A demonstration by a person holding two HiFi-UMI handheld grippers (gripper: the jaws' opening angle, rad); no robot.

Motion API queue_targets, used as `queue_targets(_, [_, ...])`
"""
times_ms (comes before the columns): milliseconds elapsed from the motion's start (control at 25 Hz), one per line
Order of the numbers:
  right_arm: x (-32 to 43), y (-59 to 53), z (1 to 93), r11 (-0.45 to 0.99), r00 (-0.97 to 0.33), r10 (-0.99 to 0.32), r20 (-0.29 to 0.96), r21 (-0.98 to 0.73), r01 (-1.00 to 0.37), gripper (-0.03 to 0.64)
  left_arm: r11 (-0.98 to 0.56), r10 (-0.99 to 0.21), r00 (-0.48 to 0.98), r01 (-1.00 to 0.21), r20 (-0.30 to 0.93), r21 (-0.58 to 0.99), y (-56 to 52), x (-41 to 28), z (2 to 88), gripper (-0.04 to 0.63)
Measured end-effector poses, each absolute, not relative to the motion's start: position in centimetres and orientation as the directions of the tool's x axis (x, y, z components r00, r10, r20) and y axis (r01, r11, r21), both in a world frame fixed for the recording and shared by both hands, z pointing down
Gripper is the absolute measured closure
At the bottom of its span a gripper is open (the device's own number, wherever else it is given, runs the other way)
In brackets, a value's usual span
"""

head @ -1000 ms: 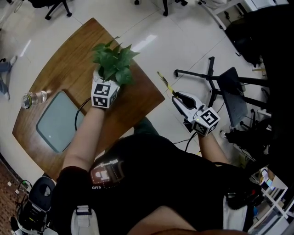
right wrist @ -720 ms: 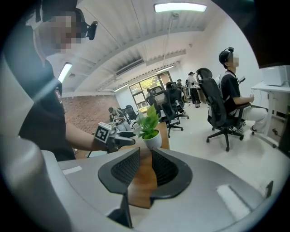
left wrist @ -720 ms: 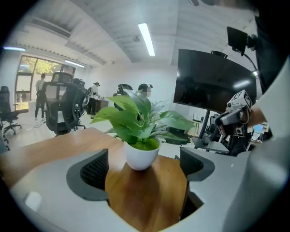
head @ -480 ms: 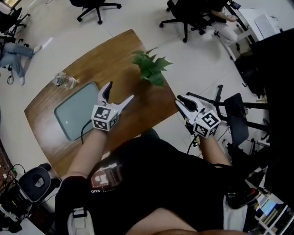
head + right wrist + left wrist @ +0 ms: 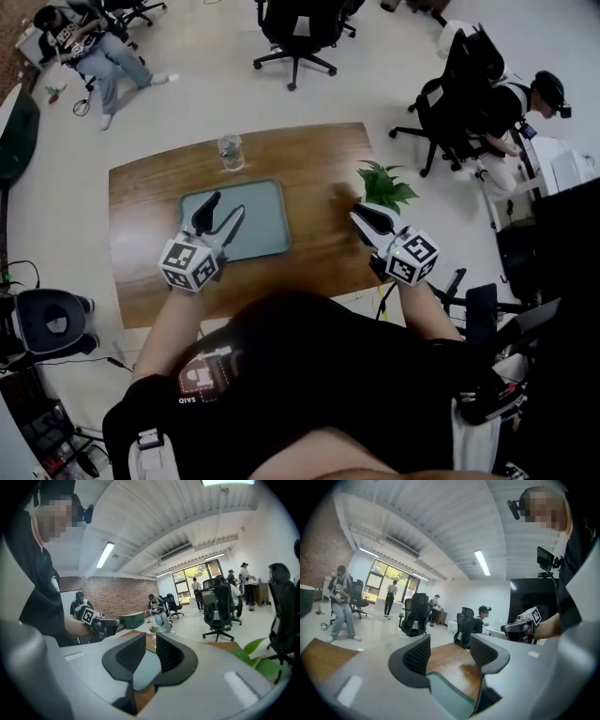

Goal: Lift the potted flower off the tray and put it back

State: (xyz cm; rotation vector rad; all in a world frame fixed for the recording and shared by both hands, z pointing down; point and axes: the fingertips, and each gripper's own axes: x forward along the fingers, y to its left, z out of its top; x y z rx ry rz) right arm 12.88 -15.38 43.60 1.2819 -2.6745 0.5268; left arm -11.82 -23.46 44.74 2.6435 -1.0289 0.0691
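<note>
The potted flower stands on the brown table near its right edge, off the grey-green tray. Its leaves show at the right of the right gripper view. My left gripper hovers over the tray's near left part, pointing almost level. Its jaws are closing and nothing is between them. My right gripper hangs just in front of the plant without touching it. Only a narrow slit remains between its pads, with nothing in it.
A clear water bottle stands on the table behind the tray. Office chairs and seated people surround the table. A black chair is close to the table's right end, beyond the plant.
The left gripper was at the plant, then came away from it with jaws wide, and these have now narrowed. Both grippers have pulled back and risen. The head view has swung to show the whole table.
</note>
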Motion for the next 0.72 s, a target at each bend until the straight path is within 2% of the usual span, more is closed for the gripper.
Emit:
queue_targets(160, [6.7, -18.0, 43.6, 0.645, -0.691, -0.674, 0.261, -0.247, -0.723, 0.538, -0.631, -0.718, 0.683, -0.72, 0.135, 0.289, -21.8, -19.6, 43.9, 0.417])
queue_targets(360, [0.0, -20.1, 44.6, 0.694, -0.732, -0.619, 0.285, -0.239, -0.679, 0.541, -0.596, -0.739, 0.66, -0.733, 0.132, 0.329, -19.2, -25.8, 43.3, 0.594])
queue_targets(480, [-3.6, -20.6, 45.9, 0.73, -0.765, -0.563, 0.312, -0.245, -0.638, 0.541, -0.559, -0.765, 0.629, -0.755, 0.139, 0.342, -18.2, -28.3, 43.7, 0.595])
queue_targets(720, [-7.1, -20.3, 46.9, 0.767, -0.799, -0.502, 0.331, -0.257, -0.588, 0.54, -0.512, -0.784, 0.614, -0.725, 0.095, 0.46, -18.0, -30.6, 43.7, 0.595])
